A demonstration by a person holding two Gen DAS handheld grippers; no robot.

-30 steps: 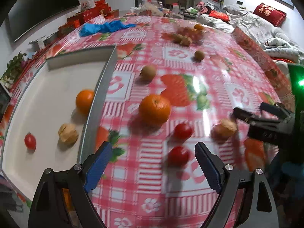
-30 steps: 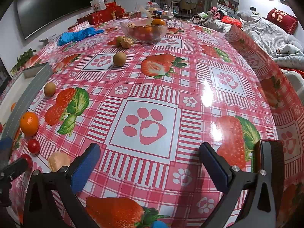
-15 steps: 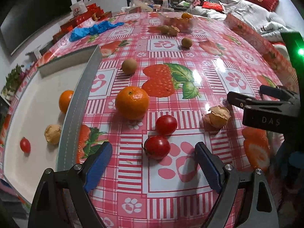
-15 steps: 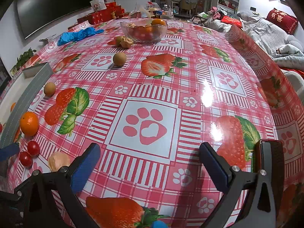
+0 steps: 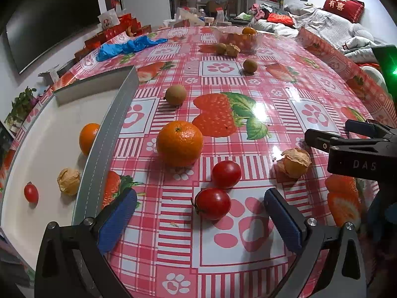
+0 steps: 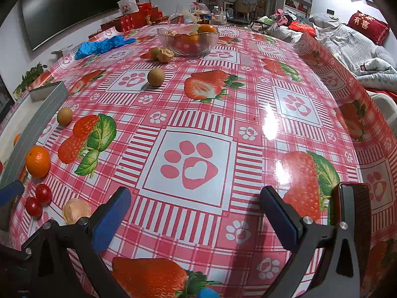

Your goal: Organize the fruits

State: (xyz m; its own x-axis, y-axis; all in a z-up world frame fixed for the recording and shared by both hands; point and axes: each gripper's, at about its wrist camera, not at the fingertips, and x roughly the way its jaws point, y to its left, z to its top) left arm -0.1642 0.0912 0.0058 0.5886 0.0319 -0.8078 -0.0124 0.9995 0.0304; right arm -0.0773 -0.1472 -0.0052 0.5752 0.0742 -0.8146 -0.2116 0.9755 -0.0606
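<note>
The left gripper point(image 5: 199, 213) is opening above the checked tablecloth point(image 5: 248, 248), a cherry tomato point(image 5: 213, 203) lying untouched between its fingers. The right gripper point(image 6: 196, 213) stands released over bare cloth.

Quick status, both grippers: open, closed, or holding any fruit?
Left gripper: jaws opening, holding nothing; the nearest cherry tomato sits between the fingers, untouched.
Right gripper: open, empty, over bare tablecloth.
</note>
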